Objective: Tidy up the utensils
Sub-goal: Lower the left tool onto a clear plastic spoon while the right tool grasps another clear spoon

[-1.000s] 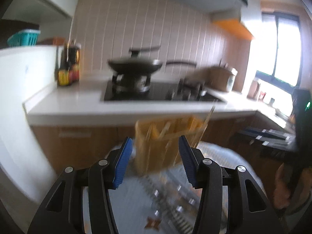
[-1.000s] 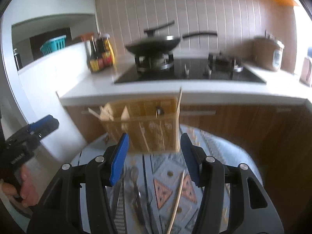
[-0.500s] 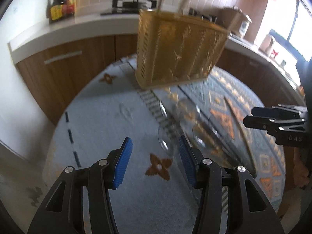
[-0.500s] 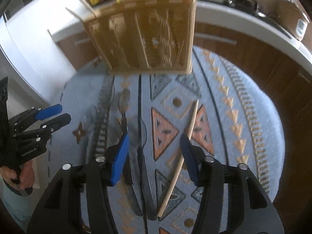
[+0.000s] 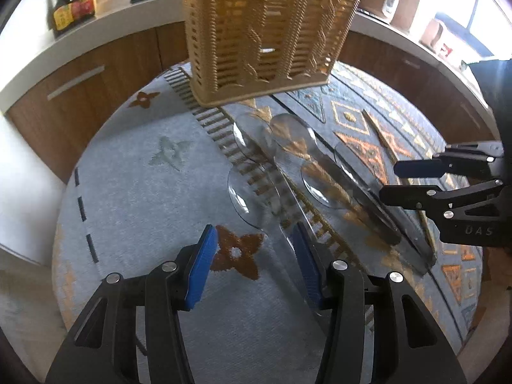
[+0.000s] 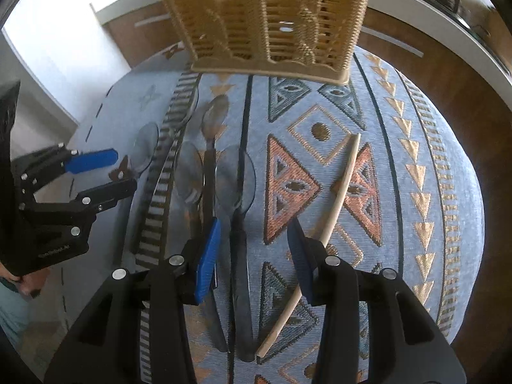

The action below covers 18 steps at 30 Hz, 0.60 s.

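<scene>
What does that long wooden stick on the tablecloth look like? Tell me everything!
The wooden stick is one pale, thin chopstick, smooth and slightly bowed in this curved view. It lies flat on the patterned tablecloth, slanting across the orange triangles, its far end pointing toward the yellow basket but well short of it. It lies apart from the spoons on its left. Its middle passes behind a finger of the right gripper, whose jaws are closing; whether the finger touches it cannot be told.

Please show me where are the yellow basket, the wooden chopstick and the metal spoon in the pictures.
yellow basket (image 6: 272, 22): right wrist view, front slatted wall.
wooden chopstick (image 6: 340, 195): right wrist view, middle of the stick.
metal spoon (image 6: 215, 116): right wrist view, the bowl.
</scene>
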Available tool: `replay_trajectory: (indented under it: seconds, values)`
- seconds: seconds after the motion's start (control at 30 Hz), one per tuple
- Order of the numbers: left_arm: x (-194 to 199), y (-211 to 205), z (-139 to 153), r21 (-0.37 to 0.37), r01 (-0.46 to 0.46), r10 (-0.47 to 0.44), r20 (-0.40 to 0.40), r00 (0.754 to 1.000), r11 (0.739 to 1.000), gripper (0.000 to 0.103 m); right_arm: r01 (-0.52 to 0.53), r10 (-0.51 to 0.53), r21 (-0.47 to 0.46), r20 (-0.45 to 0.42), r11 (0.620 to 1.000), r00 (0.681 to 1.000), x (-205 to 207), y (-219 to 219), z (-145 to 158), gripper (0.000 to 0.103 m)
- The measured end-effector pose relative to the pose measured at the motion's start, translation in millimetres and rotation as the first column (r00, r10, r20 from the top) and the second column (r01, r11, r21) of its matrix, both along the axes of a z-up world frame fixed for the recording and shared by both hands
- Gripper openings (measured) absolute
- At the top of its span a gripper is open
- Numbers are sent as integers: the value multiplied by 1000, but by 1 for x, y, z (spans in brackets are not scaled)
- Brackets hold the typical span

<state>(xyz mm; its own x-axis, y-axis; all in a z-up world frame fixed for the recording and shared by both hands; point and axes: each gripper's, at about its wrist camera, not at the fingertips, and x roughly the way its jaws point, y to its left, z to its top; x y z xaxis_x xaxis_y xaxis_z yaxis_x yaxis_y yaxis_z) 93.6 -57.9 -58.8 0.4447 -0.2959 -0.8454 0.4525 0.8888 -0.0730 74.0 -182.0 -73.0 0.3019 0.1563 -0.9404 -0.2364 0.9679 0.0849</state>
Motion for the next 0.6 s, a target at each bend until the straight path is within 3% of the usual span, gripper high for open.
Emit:
replay_trajectory:
  seconds: [0.07, 0.37, 0.6]
  values:
    - [-1, -4, -3, 33, 0, 0, -2, 1000, 999, 48, -13, 13, -12, -5, 1000, 1000, -2, 5, -3, 39]
    - [8, 8, -3, 30, -12, 14, -38, 999, 999, 50, -44, 44, -54, -9, 998, 999, -4, 16, -14, 30]
    - [12, 1, -4, 56, -5, 7, -32, 999, 998, 49, -55, 55, -63, -8, 997, 998, 6, 19, -18, 30]
